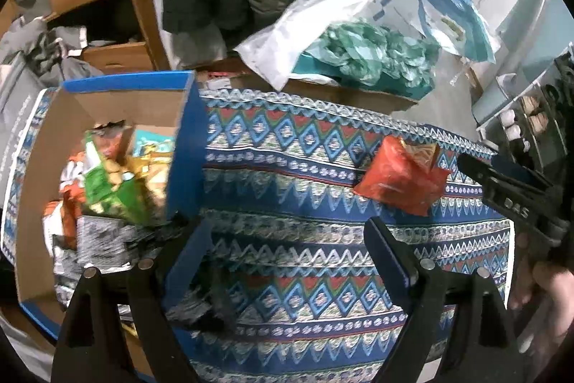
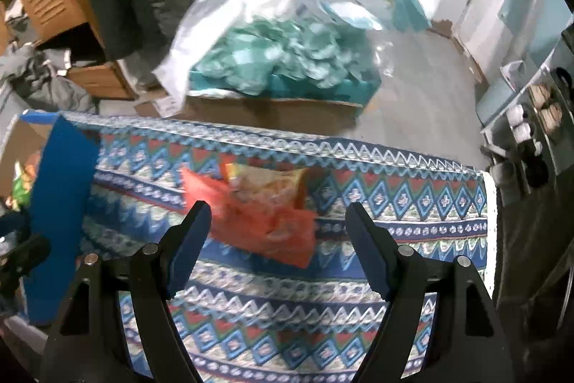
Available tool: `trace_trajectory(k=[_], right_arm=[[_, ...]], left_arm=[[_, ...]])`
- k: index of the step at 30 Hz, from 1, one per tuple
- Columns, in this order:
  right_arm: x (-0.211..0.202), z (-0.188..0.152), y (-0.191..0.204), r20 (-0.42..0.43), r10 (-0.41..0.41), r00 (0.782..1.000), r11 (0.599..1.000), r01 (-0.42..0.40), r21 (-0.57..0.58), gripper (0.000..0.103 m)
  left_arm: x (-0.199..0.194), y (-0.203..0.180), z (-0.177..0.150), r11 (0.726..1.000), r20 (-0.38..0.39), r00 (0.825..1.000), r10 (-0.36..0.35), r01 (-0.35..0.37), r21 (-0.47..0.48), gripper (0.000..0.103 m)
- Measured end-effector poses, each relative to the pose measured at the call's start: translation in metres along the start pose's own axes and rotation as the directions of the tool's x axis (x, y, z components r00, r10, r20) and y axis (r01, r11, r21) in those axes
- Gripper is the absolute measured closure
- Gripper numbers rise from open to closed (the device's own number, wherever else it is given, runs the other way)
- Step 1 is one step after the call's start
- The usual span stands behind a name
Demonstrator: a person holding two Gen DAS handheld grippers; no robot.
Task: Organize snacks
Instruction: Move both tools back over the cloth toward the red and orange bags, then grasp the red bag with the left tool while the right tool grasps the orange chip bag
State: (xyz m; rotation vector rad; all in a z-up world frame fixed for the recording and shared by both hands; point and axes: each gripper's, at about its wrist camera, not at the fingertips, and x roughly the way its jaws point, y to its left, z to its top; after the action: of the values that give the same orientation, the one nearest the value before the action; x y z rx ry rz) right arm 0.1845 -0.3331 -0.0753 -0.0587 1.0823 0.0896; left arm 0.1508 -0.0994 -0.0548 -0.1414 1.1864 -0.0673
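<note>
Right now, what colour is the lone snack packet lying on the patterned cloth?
Red-orange snack packet; clearest in the left wrist view.

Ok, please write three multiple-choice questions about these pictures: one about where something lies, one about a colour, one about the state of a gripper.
1. Where does the loose snack packet lie?
A. on the patterned cloth
B. inside the box
C. on the floor

2. What colour is the outside of the cardboard box?
A. green
B. blue
C. white

3. How is the right gripper?
A. shut on the packet
B. shut and empty
C. open, holding nothing

Answers:
1. A, the red packet rests on the cloth, to the right of the box.
2. B, its outer wall and rim are blue.
3. C, its fingers stand apart with the packet ahead of them, untouched.
</note>
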Motion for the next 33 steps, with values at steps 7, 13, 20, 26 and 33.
trace_trajectory(k=[7, 13, 20, 26, 33], right_arm=[[0.043, 0.008, -0.026, -0.061, 0.005, 0.998, 0.999, -0.002, 0.045, 0.026], [0.073, 0.003, -0.035, -0.12, -0.007, 0.993, 0.997, 0.015, 0.071, 0.026], [0.097, -0.028, -0.035, -0.252, -0.016, 0.968, 0.996, 0.037, 0.08, 0.026], [0.096, -0.06, -0.038, -0.321, 0.066, 0.945, 0.983, -0.006, 0.186, 0.026], [0.091, -0.091, -0.028, -0.398, 0.203, 0.895, 0.959, -0.099, 0.265, 0.026]], left_arm=[[0.035, -0.018, 0.012, 1.0, -0.048, 0.999, 0.016, -0.017, -0.005, 0.014], [0.07, -0.033, 0.017, 1.0, -0.1, 0.995, -0.002, 0.0, -0.024, 0.014], [0.105, -0.046, 0.01, 0.999, -0.171, 0.985, -0.014, 0.008, -0.036, 0.014], [0.118, -0.047, -0.005, 1.0, -0.205, 0.979, -0.012, 0.006, -0.028, 0.014], [0.113, -0.035, -0.018, 0.999, -0.214, 0.977, -0.012, 0.005, -0.036, 0.014]])
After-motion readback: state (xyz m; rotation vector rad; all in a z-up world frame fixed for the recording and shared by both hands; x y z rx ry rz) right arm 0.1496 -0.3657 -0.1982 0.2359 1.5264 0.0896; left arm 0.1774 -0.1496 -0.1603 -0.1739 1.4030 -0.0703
